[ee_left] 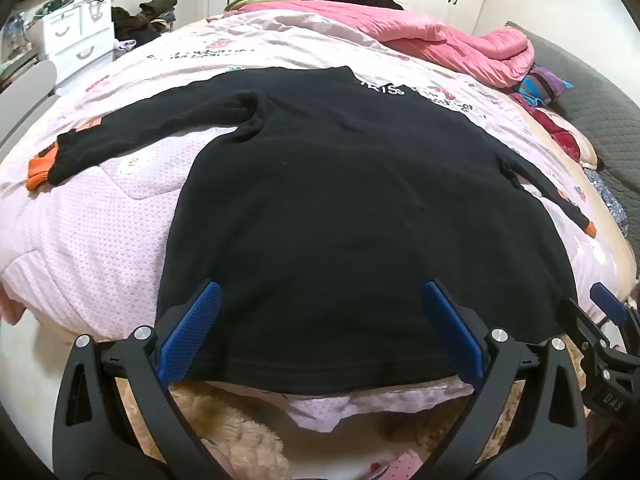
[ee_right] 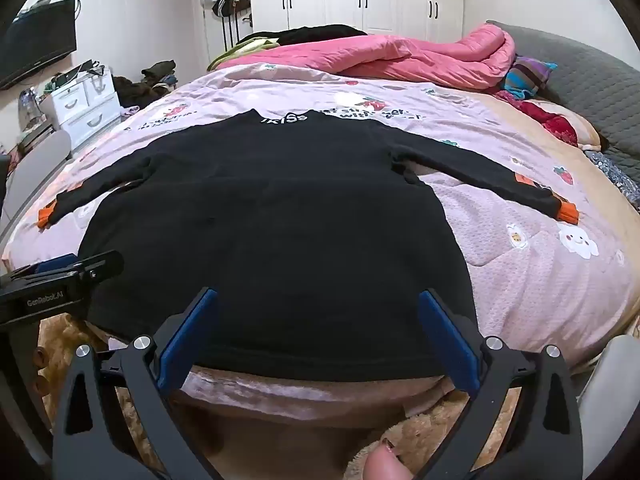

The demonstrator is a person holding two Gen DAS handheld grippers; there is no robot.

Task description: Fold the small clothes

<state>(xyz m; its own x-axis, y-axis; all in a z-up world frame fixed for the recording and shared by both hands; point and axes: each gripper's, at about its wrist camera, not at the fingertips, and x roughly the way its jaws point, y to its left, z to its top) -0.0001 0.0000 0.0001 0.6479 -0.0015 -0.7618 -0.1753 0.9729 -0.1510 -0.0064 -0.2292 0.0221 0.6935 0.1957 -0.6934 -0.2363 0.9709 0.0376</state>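
Note:
A small black long-sleeved top [ee_left: 340, 208] with orange cuffs lies flat on the pink bedspread [ee_left: 88, 240], hem toward me, both sleeves spread out. It also shows in the right wrist view [ee_right: 272, 232]. My left gripper [ee_left: 320, 292] is open, its blue pads over the hem, holding nothing. My right gripper [ee_right: 318, 300] is open over the hem too, empty. The left gripper shows at the left edge of the right wrist view [ee_right: 76, 268]; the right gripper shows at the right edge of the left wrist view [ee_left: 600, 320].
A pink quilt [ee_right: 400, 56] and dark clothes are piled at the far end of the bed. A grey headboard [ee_right: 592, 80] is on the right. White drawers [ee_right: 86, 104] and a TV [ee_right: 38, 40] stand at the left. A furry rug [ee_left: 224, 428] lies below the bed edge.

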